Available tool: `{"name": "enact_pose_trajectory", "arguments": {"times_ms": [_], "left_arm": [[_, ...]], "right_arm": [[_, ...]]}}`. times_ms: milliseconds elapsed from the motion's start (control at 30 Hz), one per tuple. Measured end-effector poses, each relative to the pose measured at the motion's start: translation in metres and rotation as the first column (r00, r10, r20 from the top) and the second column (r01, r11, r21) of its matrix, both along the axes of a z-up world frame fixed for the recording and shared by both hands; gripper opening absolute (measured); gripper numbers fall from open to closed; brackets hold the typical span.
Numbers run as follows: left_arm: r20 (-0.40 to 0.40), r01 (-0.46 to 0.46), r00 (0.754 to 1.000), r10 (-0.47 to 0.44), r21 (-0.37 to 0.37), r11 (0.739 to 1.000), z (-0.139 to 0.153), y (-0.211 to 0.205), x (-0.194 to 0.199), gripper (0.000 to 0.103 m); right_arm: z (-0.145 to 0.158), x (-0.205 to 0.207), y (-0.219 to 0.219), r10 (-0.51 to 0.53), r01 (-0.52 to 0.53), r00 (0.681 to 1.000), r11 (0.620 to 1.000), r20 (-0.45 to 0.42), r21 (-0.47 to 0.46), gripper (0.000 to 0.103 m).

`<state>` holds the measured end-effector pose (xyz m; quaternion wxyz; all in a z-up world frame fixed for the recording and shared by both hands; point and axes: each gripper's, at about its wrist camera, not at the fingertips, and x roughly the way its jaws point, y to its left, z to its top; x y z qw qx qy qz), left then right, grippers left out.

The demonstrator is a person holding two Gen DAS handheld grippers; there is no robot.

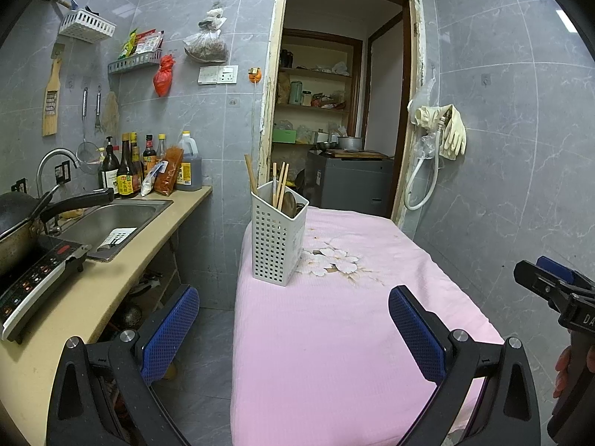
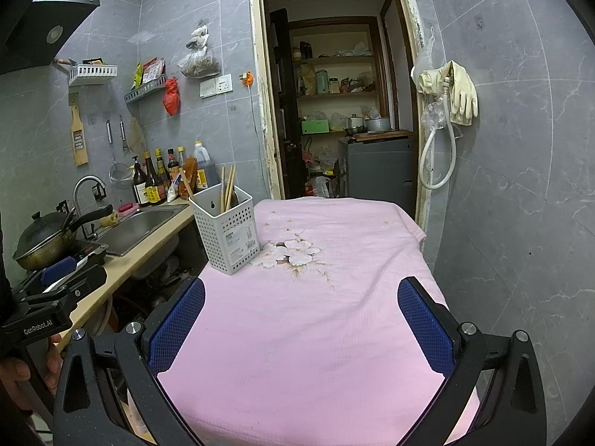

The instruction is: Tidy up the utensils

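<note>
1. Currently both sets of fingers are spread wide and grasp nothing. Left gripper (image 1: 293, 329): blue pads (image 1: 169, 334) well apart, only cloth and floor between them. Right gripper (image 2: 301, 325): same, pads (image 2: 427, 329) apart over bare cloth.
2. Each gripper also shows in the other's view: the right at 3 o'clock in the left view, the left at 8 o'clock in the right view.
3. Below the fingers: table under a pink cloth (image 2: 297, 353) with a flower print (image 2: 293, 251). No loose utensils visible on it.
4. Task items: white perforated caddy (image 1: 277, 241) stands upright on the cloth, at 12 o'clock from the left gripper and 11 o'clock from the right, near the table's left edge, well apart from both.
5. Inside the caddy: chopsticks (image 1: 279, 186) standing on end, tips above the rim, plus what looks like a metal spoon (image 1: 289, 202); count unclear.
6. Handling, judged: chopsticks light, stiff, thin, likely to roll or pivot in the pads; pinch mid-shaft, across the grain. Spoon smooth, probably slippery; take the handle.
7. Caddy thin plastic, light, tall; likely to tip if a stick is dragged sideways. Lift straight up, or steady the wall with the other gripper.
8. Task looks near done or not begun; cannot tell which.
</note>
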<state>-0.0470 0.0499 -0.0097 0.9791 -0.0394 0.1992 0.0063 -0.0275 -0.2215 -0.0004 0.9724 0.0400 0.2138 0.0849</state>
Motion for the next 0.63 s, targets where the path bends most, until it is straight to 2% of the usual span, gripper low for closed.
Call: {"name": "enact_pose_trajectory", "arguments": {"times_ms": [233, 633], "left_arm": [[-0.012, -0.017, 1.000, 0.016, -0.019, 1.000, -0.001, -0.002, -0.001, 0.103], [-0.040, -0.047, 0.998, 0.047, 0.006, 0.999, -0.004, -0.010, 0.003, 0.103]], "right_arm": [[0.001, 0.001, 0.000, 0.000, 0.000, 1.000, 1.000, 0.001, -0.001, 0.102], [-0.006, 0.003, -0.003, 0.001, 0.000, 1.000, 1.000, -0.009, 0.008, 0.102]]}}
